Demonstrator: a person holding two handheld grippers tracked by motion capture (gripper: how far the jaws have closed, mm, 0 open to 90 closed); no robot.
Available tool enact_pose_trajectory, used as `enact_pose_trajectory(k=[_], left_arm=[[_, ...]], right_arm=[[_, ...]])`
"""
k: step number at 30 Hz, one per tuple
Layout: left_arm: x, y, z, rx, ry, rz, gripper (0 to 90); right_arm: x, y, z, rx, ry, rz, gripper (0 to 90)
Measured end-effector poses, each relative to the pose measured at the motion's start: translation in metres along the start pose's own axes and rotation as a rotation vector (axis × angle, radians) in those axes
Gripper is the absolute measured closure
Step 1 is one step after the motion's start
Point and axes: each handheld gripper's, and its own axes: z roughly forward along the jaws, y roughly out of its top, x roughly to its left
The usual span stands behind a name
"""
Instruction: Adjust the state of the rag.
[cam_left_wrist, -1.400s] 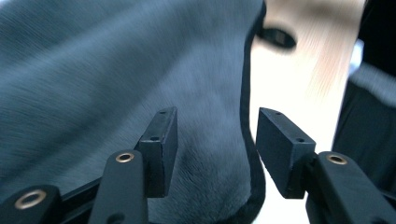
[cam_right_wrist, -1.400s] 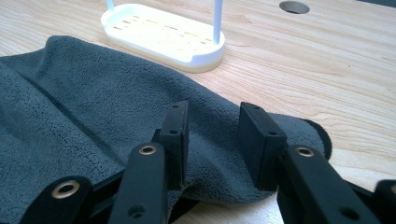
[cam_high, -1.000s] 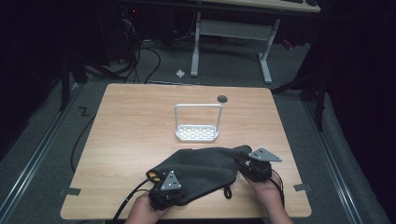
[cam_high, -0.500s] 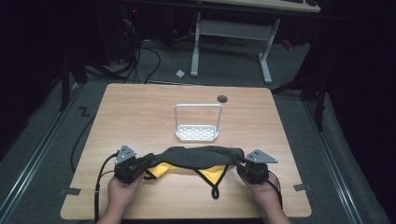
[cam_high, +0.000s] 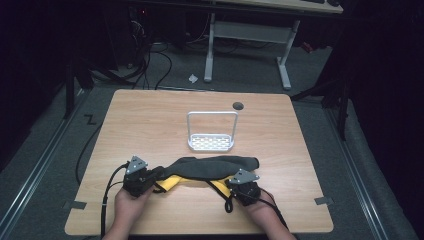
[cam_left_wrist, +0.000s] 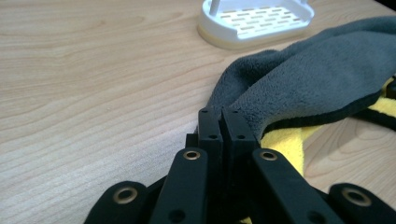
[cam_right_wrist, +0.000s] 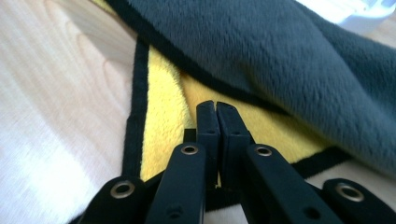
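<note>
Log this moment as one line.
left gripper: shut on cloth | right gripper: just closed on cloth | cloth: stretched between both, on table | rack: untouched

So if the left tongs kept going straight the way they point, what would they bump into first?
The left tongs are already shut on the edge of the grey and yellow cloth, so more of that cloth comes first. Past it, probably the white rack, though the depth is hard to judge.

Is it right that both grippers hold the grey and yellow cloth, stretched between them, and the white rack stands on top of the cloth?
Not quite. The white rack stands on the bare table, behind the cloth and apart from it, as the high view shows. The left gripper and right gripper do hold the cloth between them.
</note>
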Motion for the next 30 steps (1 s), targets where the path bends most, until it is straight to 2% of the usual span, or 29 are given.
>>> enact_pose_trajectory(k=[3,6,10,13,15,18,20,23,27,30], left_arm=[[0.006,0.003,-0.01,-0.048,-0.009,-0.038,87.6],[0.012,0.004,-0.017,-0.084,0.004,-0.049,87.7],[0.019,0.006,-0.02,-0.108,0.033,-0.055,87.7],[0.026,0.007,-0.019,-0.133,0.059,-0.07,87.6],[0.03,0.007,-0.014,-0.125,0.071,-0.078,86.9],[0.033,0.002,-0.006,-0.081,0.073,-0.086,84.6],[0.033,0.001,-0.006,-0.085,0.072,-0.097,78.4],[0.03,0.005,-0.017,-0.12,0.058,-0.114,68.8],[0.01,0.008,-0.04,-0.172,0.039,-0.059,65.7],[-0.008,0.004,-0.045,-0.147,0.015,-0.005,69.0]], right_arm=[[-0.002,-0.009,-0.011,0.015,0.007,-0.018,90.0],[-0.011,-0.022,-0.024,0.025,0.002,0.011,90.0],[-0.023,-0.039,-0.039,0.036,-0.033,0.046,90.0],[-0.032,-0.047,-0.047,0.047,-0.078,0.064,90.0],[-0.037,-0.049,-0.048,0.049,-0.084,0.085,90.0],[-0.04,-0.049,-0.048,0.049,-0.095,0.091,90.0],[-0.04,-0.05,-0.048,0.047,-0.095,0.093,90.0],[-0.04,-0.049,-0.047,0.048,-0.098,0.094,90.0],[-0.04,-0.048,-0.047,0.051,-0.101,0.08,89.8],[-0.042,-0.044,-0.046,0.042,-0.104,0.079,89.5]])
